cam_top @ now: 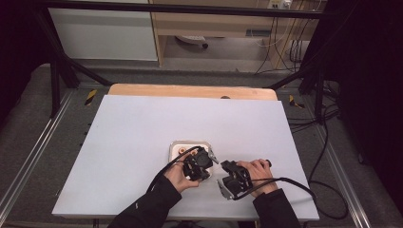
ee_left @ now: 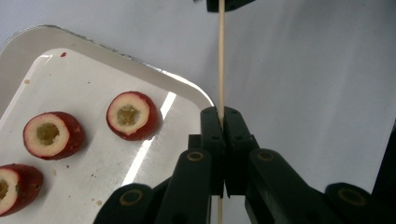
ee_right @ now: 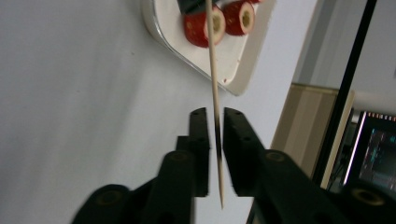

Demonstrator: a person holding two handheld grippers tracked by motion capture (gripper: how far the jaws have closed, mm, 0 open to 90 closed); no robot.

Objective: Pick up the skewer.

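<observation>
Two grippers meet low on the white table (cam_top: 142, 142) in the high view: the left gripper (cam_top: 212, 156) reaches over a small white tray (cam_top: 175, 146), and the right gripper (cam_top: 223, 166) sits just beside it, both hands close together. Detail of the tray's contents is too small to read from here.

In the left gripper view, the left gripper (ee_left: 221, 116) has its jaws pressed together on a thin wooden skewer (ee_left: 221, 60), which runs up and away to a dark part at the top edge. Three cored red fruit pieces (ee_left: 132, 115) lie loose on the tray (ee_left: 28, 56), none of them threaded.

In the right gripper view, the skewer (ee_right: 215, 93) passes between the jaws of the right gripper (ee_right: 215, 116), which stand slightly apart with daylight on either side of the stick, so they are not clamping it. Its pointed end hangs low between them. Fruit pieces (ee_right: 201, 25) rest on the tray (ee_right: 196, 60) beyond.

Judging from this, the skewer is picked up and being passed or steadied; threading of the fruit appears not yet begun.
</observation>
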